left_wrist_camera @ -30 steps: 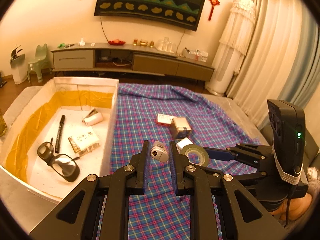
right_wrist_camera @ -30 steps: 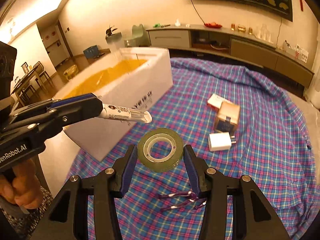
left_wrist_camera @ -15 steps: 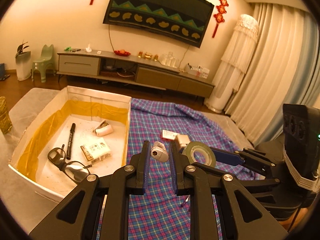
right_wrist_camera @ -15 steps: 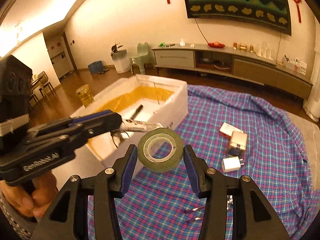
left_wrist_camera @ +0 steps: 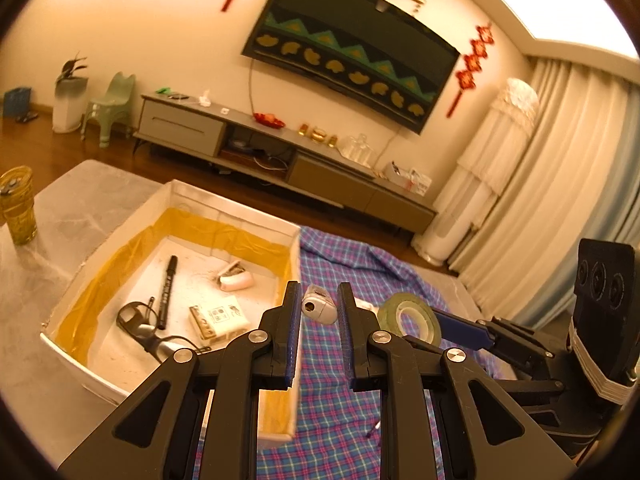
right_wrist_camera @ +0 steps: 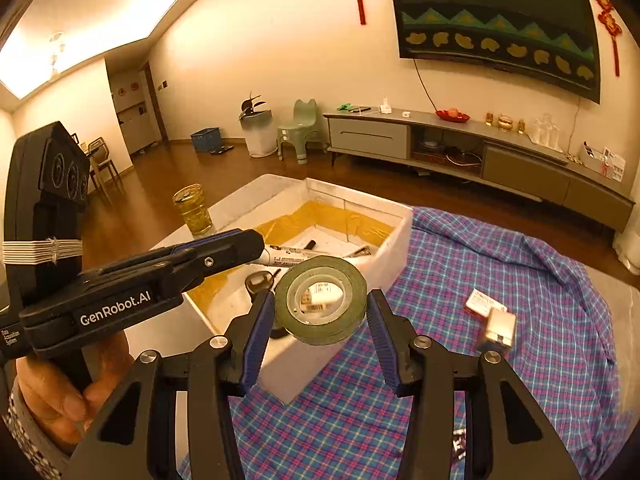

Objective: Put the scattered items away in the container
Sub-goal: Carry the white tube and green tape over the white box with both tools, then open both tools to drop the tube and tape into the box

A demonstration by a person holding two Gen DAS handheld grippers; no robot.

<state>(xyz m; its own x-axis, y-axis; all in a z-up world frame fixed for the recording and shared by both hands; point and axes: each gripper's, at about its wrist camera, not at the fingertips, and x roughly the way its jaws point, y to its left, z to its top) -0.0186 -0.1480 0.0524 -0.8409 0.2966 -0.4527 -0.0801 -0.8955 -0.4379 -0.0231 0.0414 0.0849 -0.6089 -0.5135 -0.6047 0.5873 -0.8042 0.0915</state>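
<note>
The box [left_wrist_camera: 294, 236] already holds a pen [left_wrist_camera: 167, 292], glasses [left_wrist_camera: 138, 324], a small packet [left_wrist_camera: 218, 318] and a white tube [left_wrist_camera: 236, 280], so a good part of the tidying looks done. Two more things are on their way: the left gripper [left_wrist_camera: 319, 308] is clamped narrow on a marker [left_wrist_camera: 318, 305], carried just beside the box's near wall, and the right gripper [right_wrist_camera: 320, 312] grips a tape roll [right_wrist_camera: 320, 300] at about half width, held in the air at the box's corner (neither is over the open box for certain). Left on the cloth [right_wrist_camera: 520, 280] are a flat carton [right_wrist_camera: 480, 302] and a small box [right_wrist_camera: 500, 330], touching or nearly so, plus something small near the right gripper's base, too blurred to name.
</note>
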